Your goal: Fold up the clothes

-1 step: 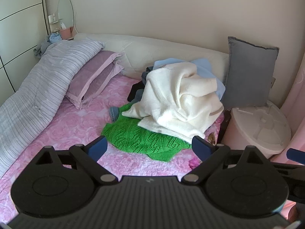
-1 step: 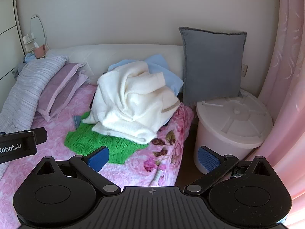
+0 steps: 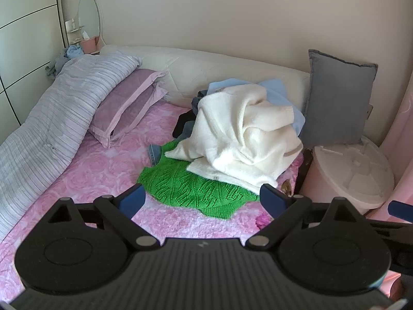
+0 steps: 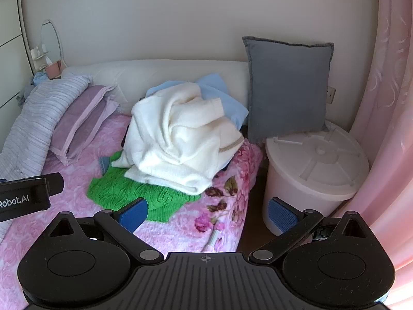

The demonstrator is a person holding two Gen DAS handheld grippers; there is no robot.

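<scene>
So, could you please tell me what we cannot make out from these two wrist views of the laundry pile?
- Dark garments: both views, mostly buried under the cream sweater; type unclear.
- Light blue garment: both views, the sweater covers all but its edges.
- Green knit: left wrist view, its far part lies under the sweater.
- Shelf items by the mirror: both views, too small.
</scene>
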